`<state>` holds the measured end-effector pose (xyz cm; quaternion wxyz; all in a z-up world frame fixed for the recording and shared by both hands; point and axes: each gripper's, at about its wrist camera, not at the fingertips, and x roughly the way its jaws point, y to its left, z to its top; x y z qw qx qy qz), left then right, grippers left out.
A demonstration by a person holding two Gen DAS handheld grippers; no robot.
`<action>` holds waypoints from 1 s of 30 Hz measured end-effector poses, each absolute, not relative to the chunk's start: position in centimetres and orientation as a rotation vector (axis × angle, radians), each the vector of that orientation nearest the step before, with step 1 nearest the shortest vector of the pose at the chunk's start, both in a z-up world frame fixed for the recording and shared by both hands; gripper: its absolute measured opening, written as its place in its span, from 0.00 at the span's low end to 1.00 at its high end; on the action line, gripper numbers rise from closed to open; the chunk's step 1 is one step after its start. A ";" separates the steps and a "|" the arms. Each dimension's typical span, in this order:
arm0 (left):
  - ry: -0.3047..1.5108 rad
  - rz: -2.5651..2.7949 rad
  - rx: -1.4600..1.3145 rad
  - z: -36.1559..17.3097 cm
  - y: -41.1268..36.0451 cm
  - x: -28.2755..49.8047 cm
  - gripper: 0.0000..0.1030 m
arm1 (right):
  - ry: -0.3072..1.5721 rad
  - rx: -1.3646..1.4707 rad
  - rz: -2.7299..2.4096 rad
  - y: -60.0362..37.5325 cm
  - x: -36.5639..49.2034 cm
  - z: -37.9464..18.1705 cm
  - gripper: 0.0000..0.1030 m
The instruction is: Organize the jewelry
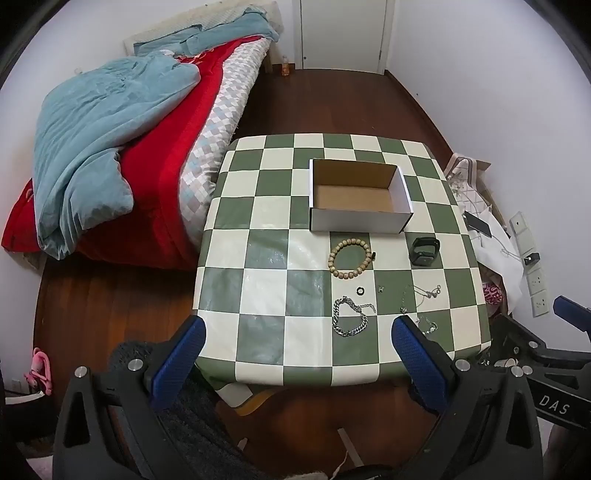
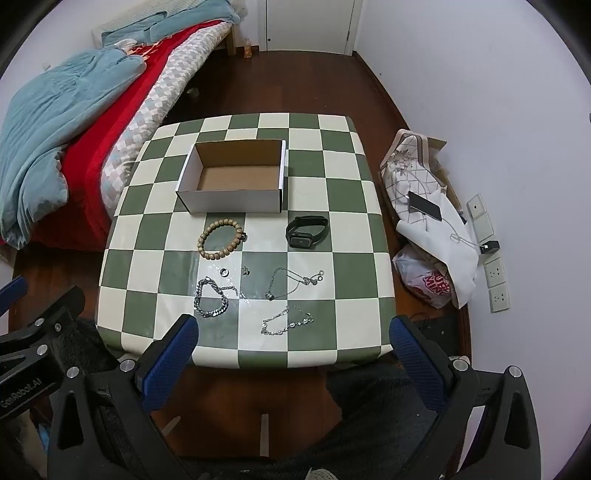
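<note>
An open, empty cardboard box (image 1: pixel 356 197) (image 2: pixel 236 175) stands on the green-and-white checked table (image 1: pixel 266 295) (image 2: pixel 332 295). In front of it lie a wooden bead bracelet (image 1: pixel 349 258) (image 2: pixel 221 239), a black smartwatch (image 1: pixel 424 251) (image 2: pixel 306 230), a small ring (image 1: pixel 360 290) (image 2: pixel 224 272), a tiny earring (image 2: pixel 245 271), a chunky silver chain bracelet (image 1: pixel 349 317) (image 2: pixel 211 298), a thin necklace (image 1: pixel 421 295) (image 2: pixel 293 282) and a fine silver bracelet (image 2: pixel 287 321). My left gripper (image 1: pixel 297 332) and right gripper (image 2: pixel 293 332) hover open above the table's near edge, holding nothing.
A bed (image 1: pixel 122 147) with blue and red blankets lies left of the table. To the right, bags (image 2: pixel 424 206), a phone (image 2: pixel 424 206) and a power strip (image 2: pixel 487 251) sit by the wall. A door (image 1: pixel 343 33) stands at the far end.
</note>
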<state>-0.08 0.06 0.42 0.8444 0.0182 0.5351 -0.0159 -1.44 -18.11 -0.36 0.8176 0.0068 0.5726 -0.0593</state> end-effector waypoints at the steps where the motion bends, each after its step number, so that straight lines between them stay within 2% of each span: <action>1: 1.130 -0.035 0.038 0.4 0.1 -0.1 1.00 | 1.222 0.013 -0.126 -18.1 -1.4 -0.4 1.00; 30: 1.185 -0.062 0.053 -0.8 -1.2 -0.8 1.00 | 1.233 0.012 -0.128 -18.5 -1.8 -0.2 1.00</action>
